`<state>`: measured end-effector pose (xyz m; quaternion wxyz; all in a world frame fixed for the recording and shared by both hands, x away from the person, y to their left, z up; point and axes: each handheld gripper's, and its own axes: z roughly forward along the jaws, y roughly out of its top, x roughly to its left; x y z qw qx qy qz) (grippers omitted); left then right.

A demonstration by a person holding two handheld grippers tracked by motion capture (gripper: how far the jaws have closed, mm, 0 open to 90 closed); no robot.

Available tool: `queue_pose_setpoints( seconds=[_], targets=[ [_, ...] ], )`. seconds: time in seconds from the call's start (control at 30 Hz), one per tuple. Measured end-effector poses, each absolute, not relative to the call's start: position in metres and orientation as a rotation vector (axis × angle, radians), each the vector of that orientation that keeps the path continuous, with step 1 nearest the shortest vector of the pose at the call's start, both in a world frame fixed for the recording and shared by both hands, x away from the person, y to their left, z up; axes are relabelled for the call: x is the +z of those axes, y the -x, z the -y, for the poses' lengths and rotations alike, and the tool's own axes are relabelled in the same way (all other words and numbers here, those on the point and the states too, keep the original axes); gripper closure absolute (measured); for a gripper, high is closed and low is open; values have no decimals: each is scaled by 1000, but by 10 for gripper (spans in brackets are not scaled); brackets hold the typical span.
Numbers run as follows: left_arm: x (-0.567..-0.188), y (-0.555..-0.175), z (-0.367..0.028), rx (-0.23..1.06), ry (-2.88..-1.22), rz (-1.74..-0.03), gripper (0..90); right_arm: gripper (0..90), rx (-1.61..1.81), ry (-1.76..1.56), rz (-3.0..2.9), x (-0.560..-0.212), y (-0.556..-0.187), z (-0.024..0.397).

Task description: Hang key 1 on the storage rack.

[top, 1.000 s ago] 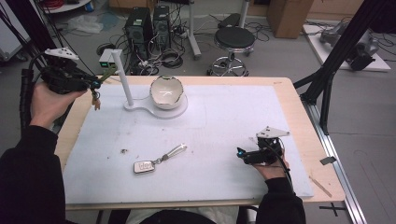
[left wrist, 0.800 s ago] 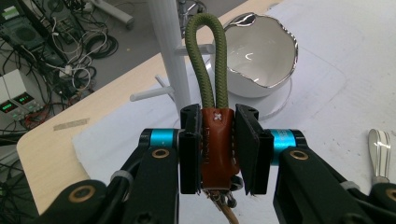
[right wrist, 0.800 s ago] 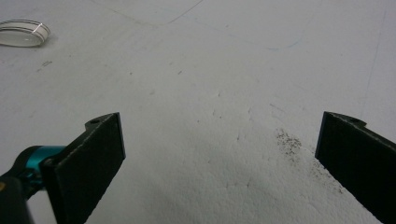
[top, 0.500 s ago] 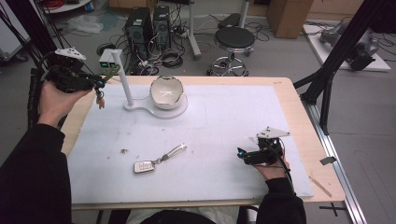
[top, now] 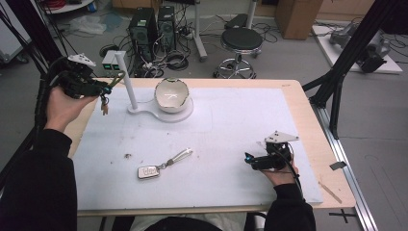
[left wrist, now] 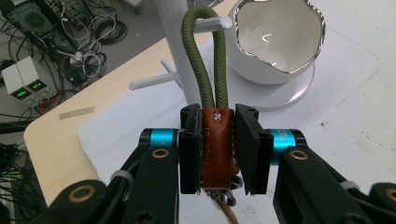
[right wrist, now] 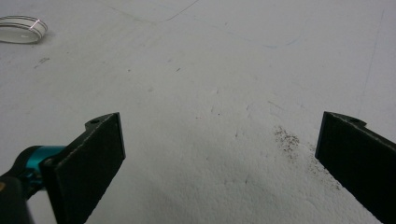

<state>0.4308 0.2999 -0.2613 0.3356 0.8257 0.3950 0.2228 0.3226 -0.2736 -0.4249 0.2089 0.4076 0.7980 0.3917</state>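
So, left gripper: jaws clamped on a brown leather tab, one pad on each side of it, tab upright btwn them. Metal bits of the keyring hang just below the jaws, blurred in the left gripper view; in the high view they dangle under the gripper as a small bunch. Straight out of the tab, ahead of the jaws, an olive green cord loop rises and its top bends over a white peg of the white stand; cord seems to touch the peg, can't tell if it's hooked on properly. A 2nd peg sticks out lower, off to the left of the jaws. Beyond the jaws and a bit right: white bowl w/ a wavy silver rim, sitting on the stand's round base, apart from the cord. In the high view the left gripper is held up off the table near its far left corner, just beside the stand's post.

Right gripper: jaws wide apart, nothing btwn them, just the white mat w/ some dark specks close to the right-hand jaw. High view shows the right gripper low over the mat at the near right, resting in the hand. Well ahead of its jaws, a second key fob w/ a pale strap lies flat on the mat, untouched, well apart from both grippers.
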Motion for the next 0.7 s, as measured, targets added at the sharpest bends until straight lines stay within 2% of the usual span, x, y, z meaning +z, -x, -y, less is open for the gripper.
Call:
queue_pose_setpoints(
  seconds=[0.4,0.5,0.63,0.67,0.7],
  targets=[
    [-272,-442,-289,603,-2189,-1046,714,5,1089,-1130,-2216,-425,-323,274],
    [-273,-443,-288,586,-2189,-1056,678,5,1088,-1133,-2216,-425,-323,275],
    [-274,-444,-284,535,-2176,-1057,493,5,1081,-1132,-2221,-426,-322,275],
    [-275,-445,-283,512,-2171,-1048,375,5,1087,-1132,-2214,-425,-322,275],
    [-275,-445,-282,498,-2171,-1041,375,5,1087,-1132,-2214,-425,-322,275]
  ],
)
